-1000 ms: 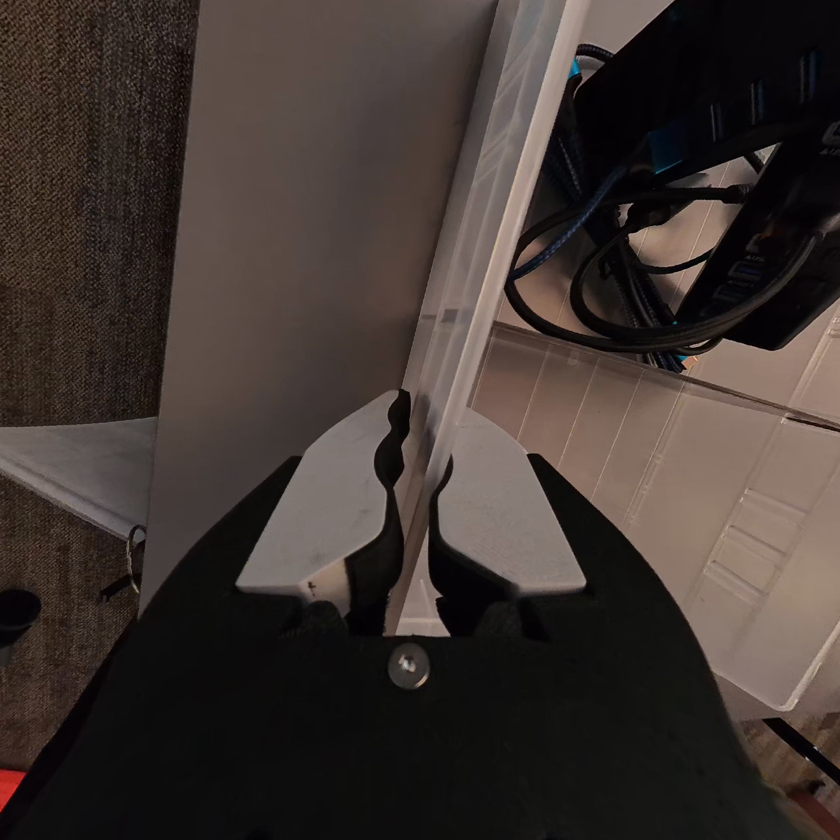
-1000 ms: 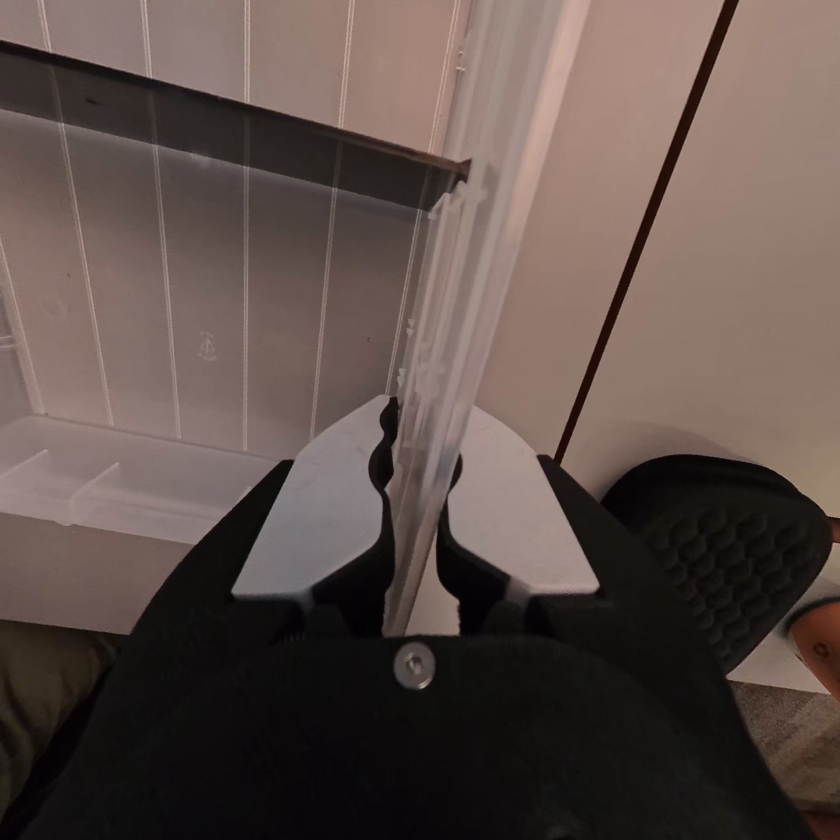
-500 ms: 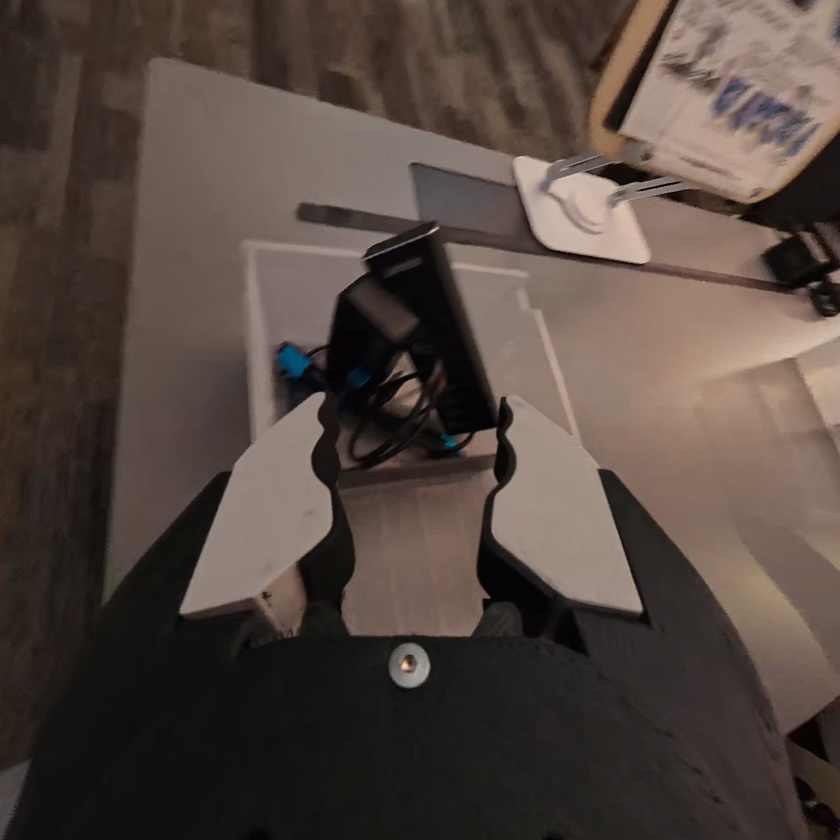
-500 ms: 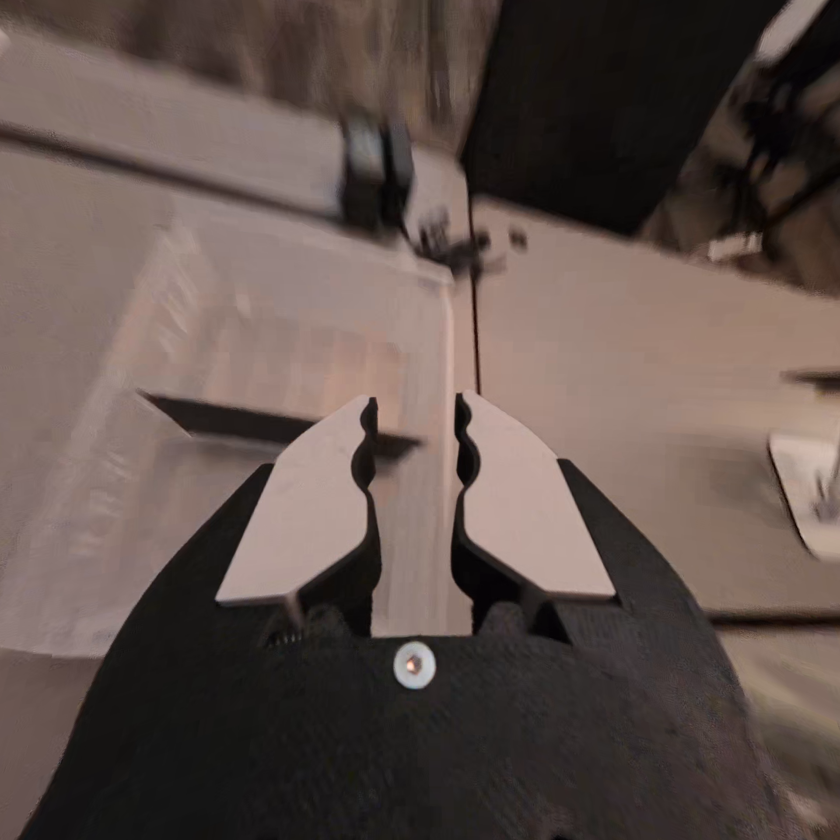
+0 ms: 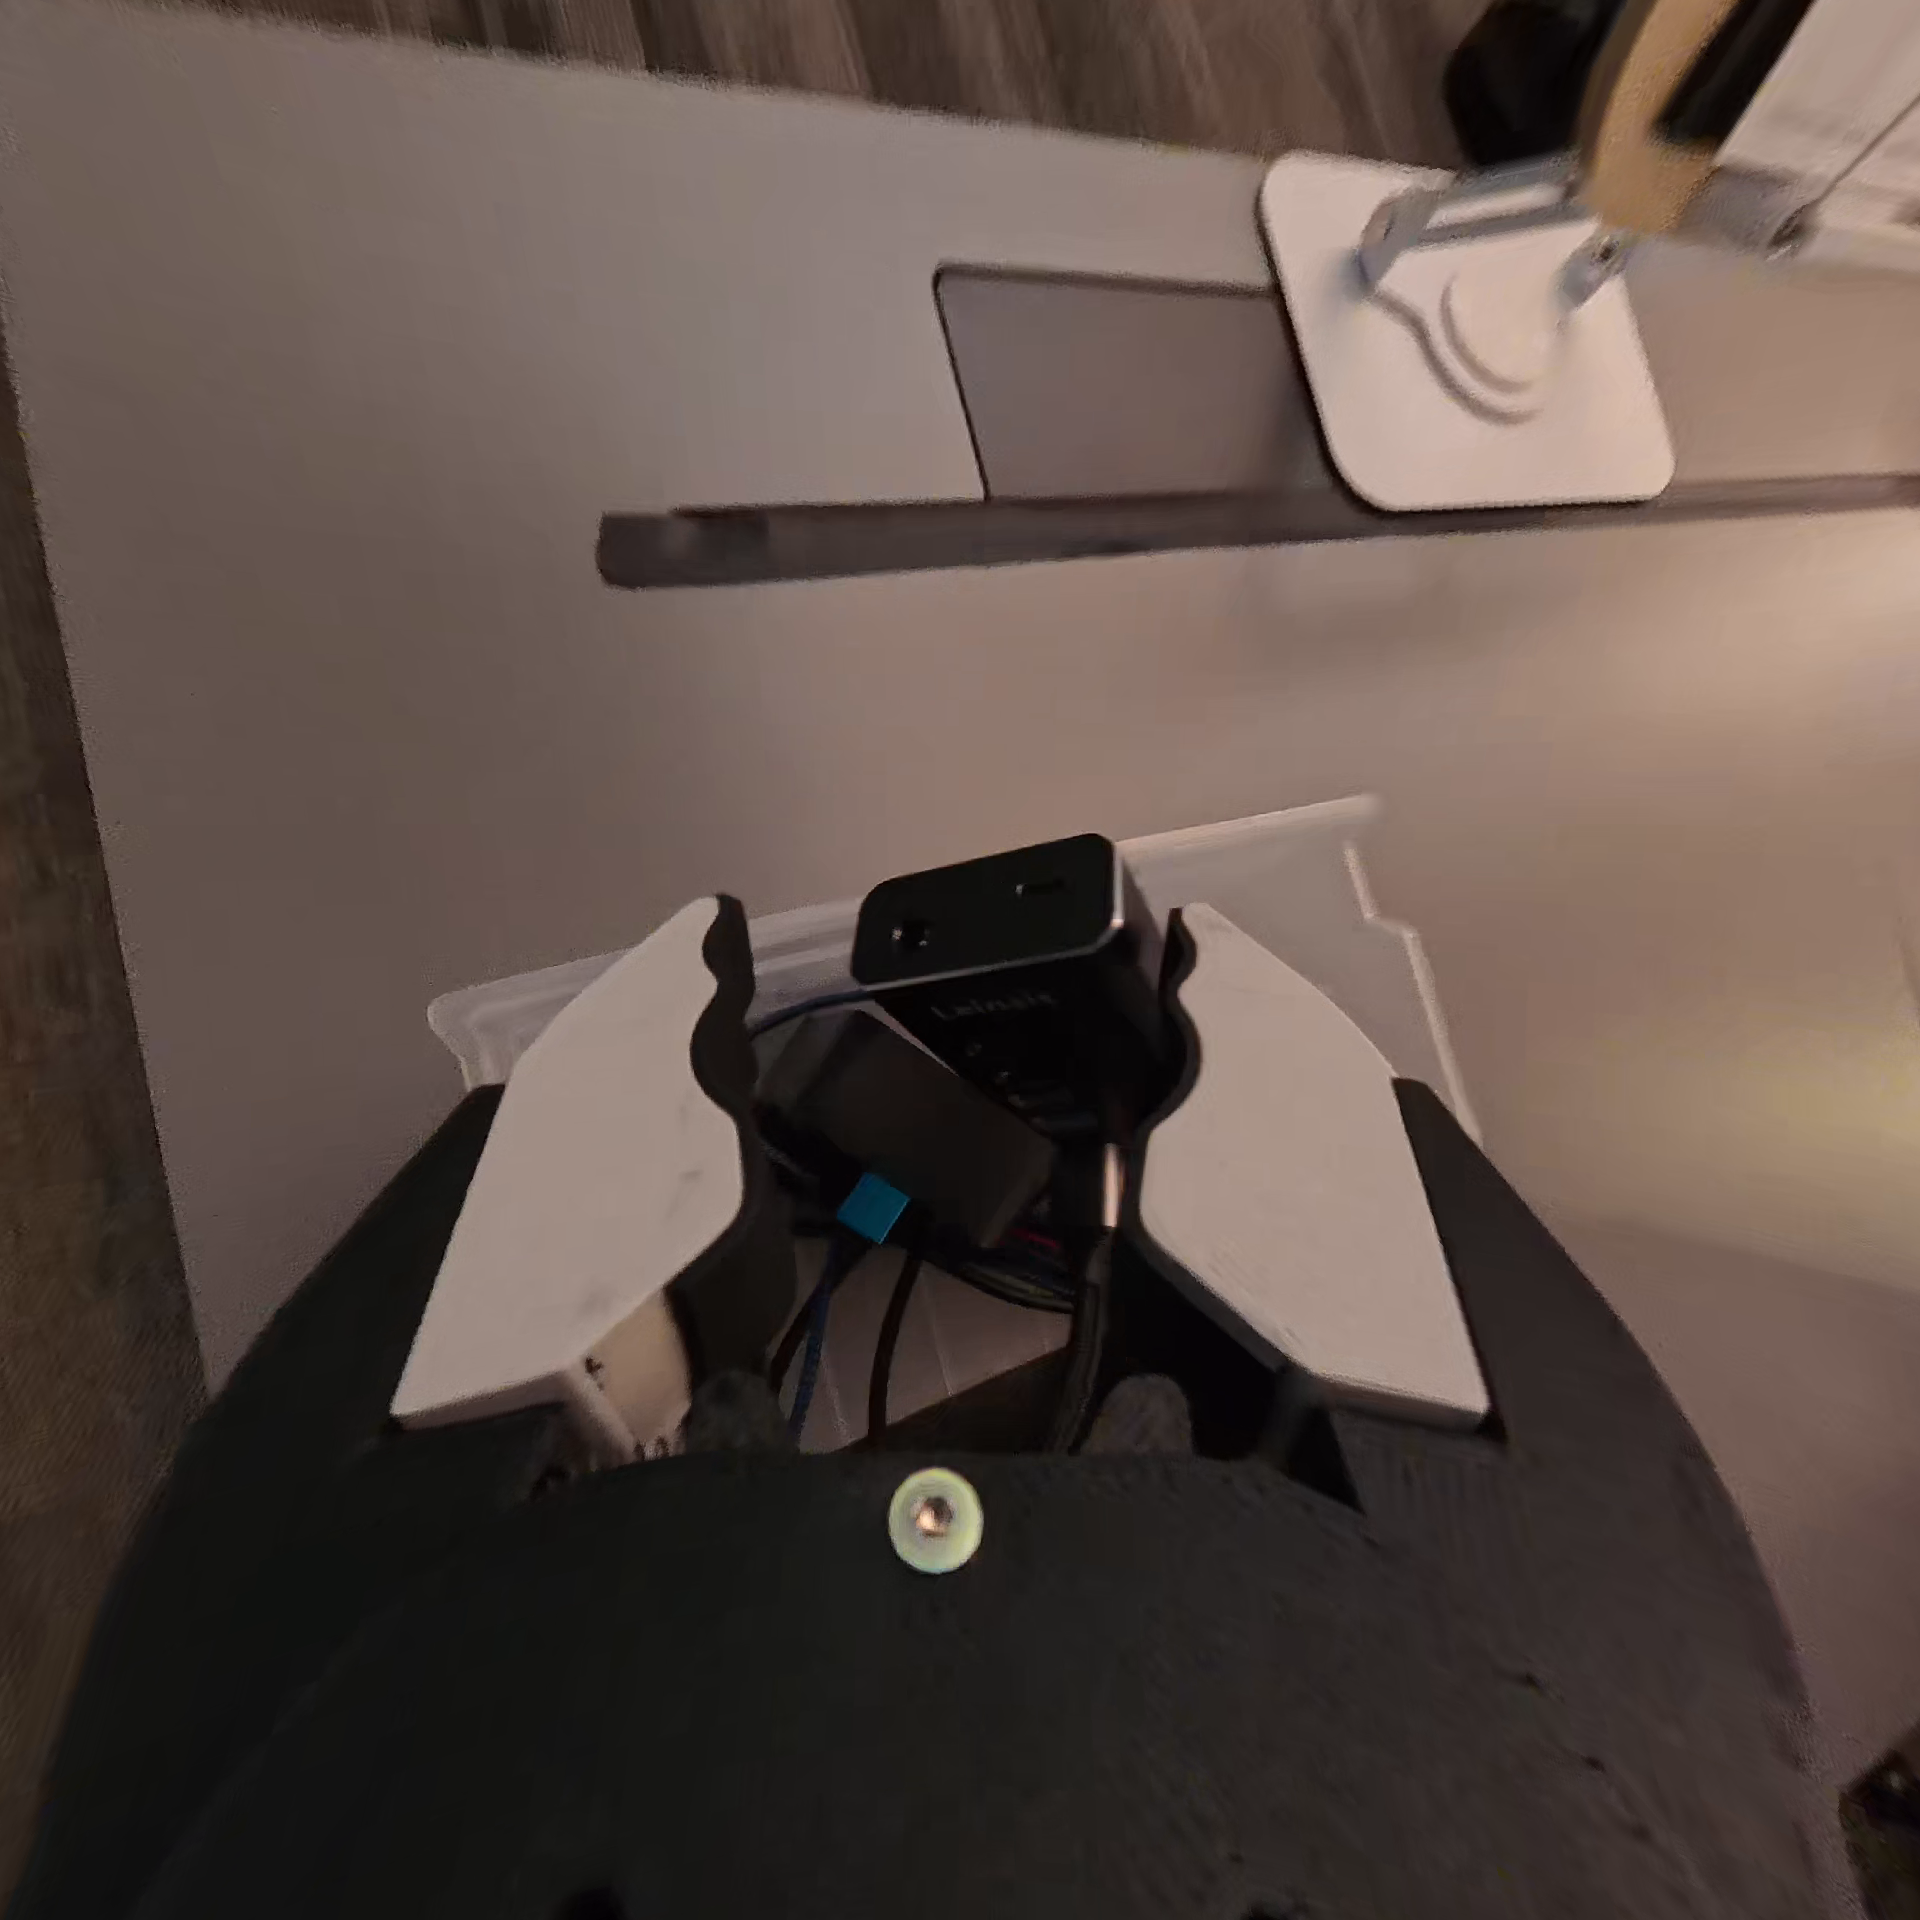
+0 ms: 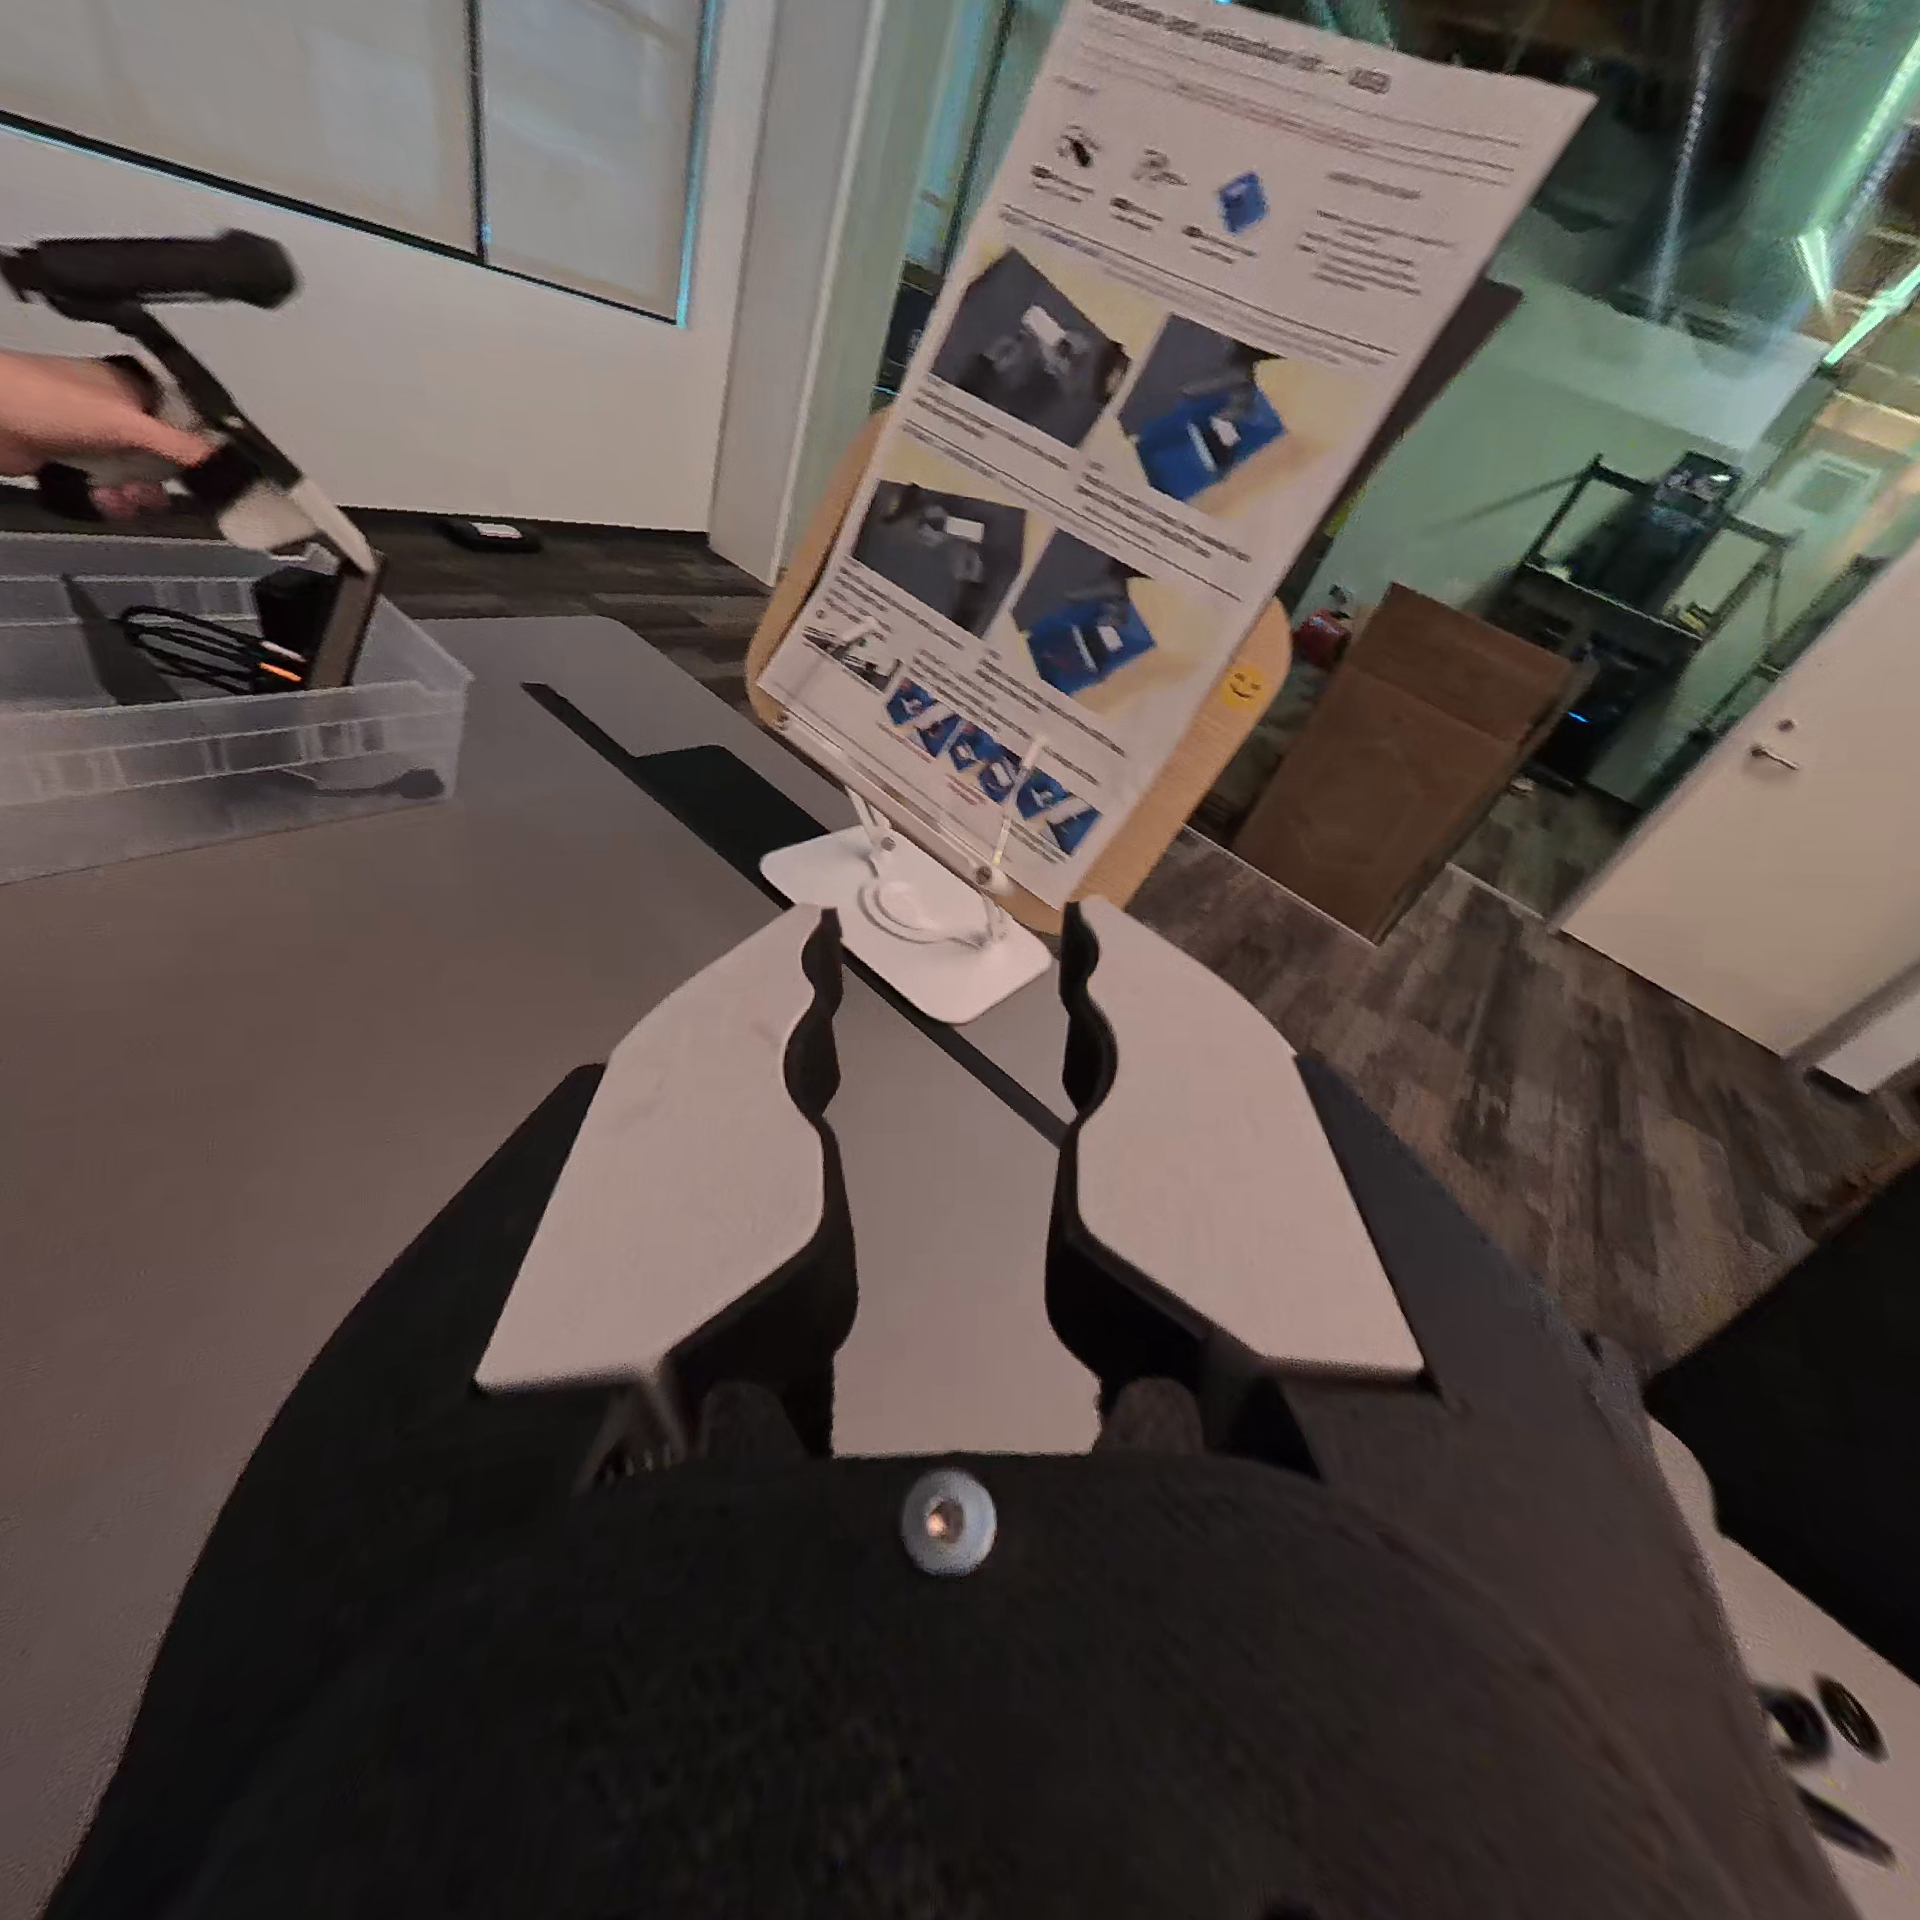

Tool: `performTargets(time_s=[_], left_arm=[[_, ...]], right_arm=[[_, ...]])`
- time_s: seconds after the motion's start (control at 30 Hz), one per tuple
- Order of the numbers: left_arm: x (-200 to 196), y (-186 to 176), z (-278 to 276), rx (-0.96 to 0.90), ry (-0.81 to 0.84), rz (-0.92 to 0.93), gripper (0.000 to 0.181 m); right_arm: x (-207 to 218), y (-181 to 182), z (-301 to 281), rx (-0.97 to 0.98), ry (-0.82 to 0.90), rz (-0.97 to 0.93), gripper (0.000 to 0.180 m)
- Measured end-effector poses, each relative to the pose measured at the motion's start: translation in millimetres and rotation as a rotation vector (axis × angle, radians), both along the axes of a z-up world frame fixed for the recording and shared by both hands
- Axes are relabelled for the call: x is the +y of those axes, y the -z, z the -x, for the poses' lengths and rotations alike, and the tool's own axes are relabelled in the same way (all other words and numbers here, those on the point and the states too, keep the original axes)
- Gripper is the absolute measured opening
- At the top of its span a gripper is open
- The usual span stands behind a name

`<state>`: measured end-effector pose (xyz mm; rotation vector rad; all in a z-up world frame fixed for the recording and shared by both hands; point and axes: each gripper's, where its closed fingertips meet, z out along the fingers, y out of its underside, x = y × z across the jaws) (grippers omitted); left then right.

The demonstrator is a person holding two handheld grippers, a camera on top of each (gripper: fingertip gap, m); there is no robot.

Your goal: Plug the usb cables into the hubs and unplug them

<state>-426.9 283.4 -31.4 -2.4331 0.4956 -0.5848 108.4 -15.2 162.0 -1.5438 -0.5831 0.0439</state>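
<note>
Left claw [image 5: 956, 997] spread wide over the clear bin [image 5: 1392, 935], its fingers hiding much of the black hubs [image 5: 997, 925] and tangled cables [image 5: 883, 1320] inside, right claw [image 6: 940, 966] parted and empty, away from the bin above grey tabletop [image 6: 260, 1039], all slightly blurred.

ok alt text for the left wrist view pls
The open left gripper hovers over a clear plastic bin holding black usb hubs and tangled cables, on a grey table.
</note>
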Motion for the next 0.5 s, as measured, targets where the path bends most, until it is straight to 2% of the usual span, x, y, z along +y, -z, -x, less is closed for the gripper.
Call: performTargets(time_s=[0.13,0.2,0.4,0.5], left_arm=[[-2.8,2.9,-6.1,-0.012,0.061,0.118,0.07],[-11.2,3.8,-8.9,-0.023,0.108,0.204,0.061],[-17.7,15.2,-6.9,0.027,0.136,0.344,0.066],[-18.3,18.7,-13.2,-0.019,0.142,0.39,0.064]], right_arm=[[16.1,7.0,21.3,0.017,-0.062,0.0,0.041],[23.6,11.0,26.0,0.009,-0.075,0.02,0.041],[36.2,23.3,28.3,-0.025,-0.076,0.057,0.041],[39.7,27.8,28.3,-0.028,-0.078,0.072,0.041]])
